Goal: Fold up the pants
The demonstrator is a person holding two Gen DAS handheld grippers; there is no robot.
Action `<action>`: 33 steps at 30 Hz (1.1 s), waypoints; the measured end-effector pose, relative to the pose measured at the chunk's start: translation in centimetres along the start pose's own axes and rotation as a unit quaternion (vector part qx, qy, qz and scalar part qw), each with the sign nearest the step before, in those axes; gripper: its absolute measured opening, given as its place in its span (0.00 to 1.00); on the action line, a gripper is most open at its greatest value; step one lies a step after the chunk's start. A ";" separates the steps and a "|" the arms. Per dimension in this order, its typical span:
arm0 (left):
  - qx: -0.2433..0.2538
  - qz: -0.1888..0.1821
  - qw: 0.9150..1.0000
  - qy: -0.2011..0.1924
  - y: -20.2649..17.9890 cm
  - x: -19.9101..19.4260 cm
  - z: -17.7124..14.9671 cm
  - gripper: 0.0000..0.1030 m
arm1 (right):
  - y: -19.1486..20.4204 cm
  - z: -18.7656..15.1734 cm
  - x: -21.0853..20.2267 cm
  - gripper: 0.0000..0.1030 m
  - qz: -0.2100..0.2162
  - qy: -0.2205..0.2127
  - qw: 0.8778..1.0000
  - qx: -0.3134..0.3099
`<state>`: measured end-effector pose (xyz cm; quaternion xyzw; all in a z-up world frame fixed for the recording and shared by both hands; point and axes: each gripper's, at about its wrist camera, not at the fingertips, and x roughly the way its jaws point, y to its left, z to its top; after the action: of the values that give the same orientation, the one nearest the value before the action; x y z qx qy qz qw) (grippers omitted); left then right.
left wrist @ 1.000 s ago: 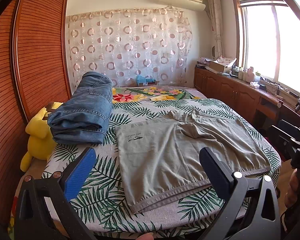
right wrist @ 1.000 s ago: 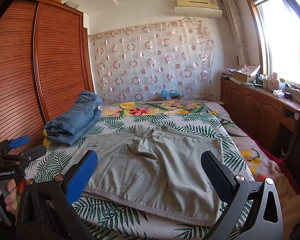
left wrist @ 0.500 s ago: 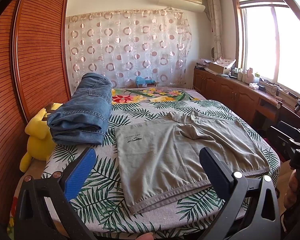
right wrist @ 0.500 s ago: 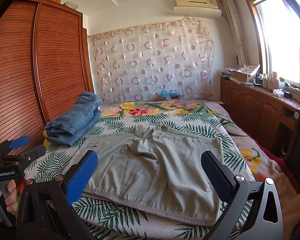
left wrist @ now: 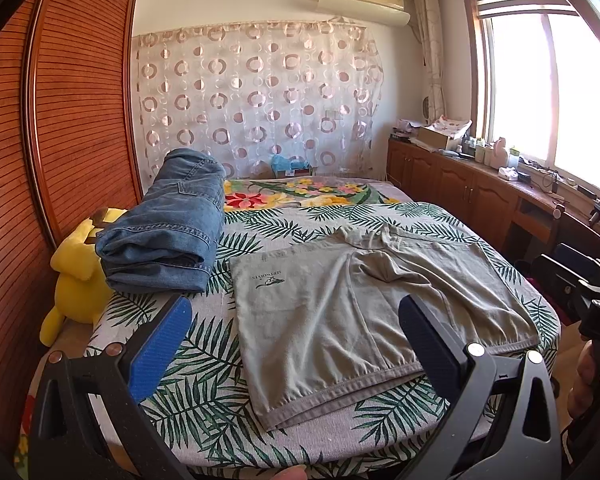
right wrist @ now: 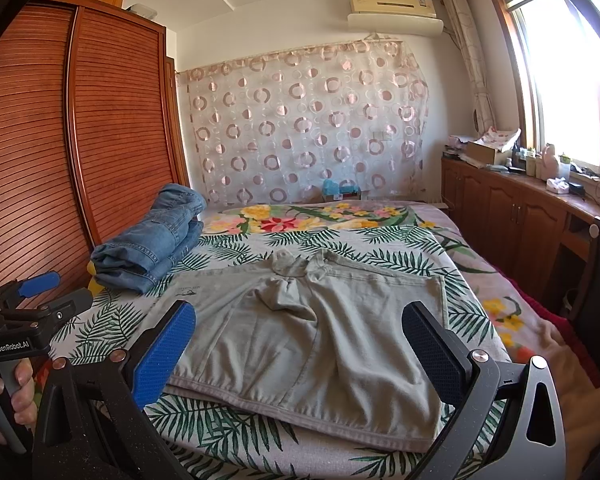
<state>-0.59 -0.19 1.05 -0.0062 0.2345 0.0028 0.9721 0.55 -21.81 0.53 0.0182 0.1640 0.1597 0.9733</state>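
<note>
pants (left wrist: 364, 304): grey, flat, creased at crotch | lay ahead of both grippers | left gripper (left wrist: 296, 338) spread, empty | right gripper (right wrist: 300, 340) spread, empty

Bed (left wrist: 204, 420) in leaf-print cover is carrying grey pants (left wrist: 360, 312), lying flat near its front edge. Folded jeans (left wrist: 172, 232) are sitting along the left edge, floral blanket (left wrist: 300, 196) lying across the far end.

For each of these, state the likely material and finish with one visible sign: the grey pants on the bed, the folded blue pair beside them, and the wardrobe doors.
Grey pants: probably light woven cotton, matte; soft wrinkles, stitched hem.
Folded blue pair: denim; faded blue, visible seam stitching, thick folds.
Wardrobe doors: apparently reddish wood, glossy varnish; horizontal slats catch light.
</note>
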 end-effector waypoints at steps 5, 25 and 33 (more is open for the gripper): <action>0.000 0.000 1.000 0.000 0.0 0.0 0.0 1.00 | 0.0 0.0 0.0 1.00 0.000 0.000 1.000 0.000; 0.000 0.000 1.000 -0.002 0.0 -0.1 0.1 1.00 | 0.1 -0.1 0.1 1.00 0.002 0.000 1.000 0.002; -0.001 -0.002 1.000 0.002 0.1 0.0 0.0 1.00 | 0.0 -0.2 0.3 1.00 0.003 0.001 1.000 0.002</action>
<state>-0.61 -0.11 1.11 -0.0073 0.2360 0.0013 0.9717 0.75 -21.70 0.25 0.0204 0.1651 0.1624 0.9726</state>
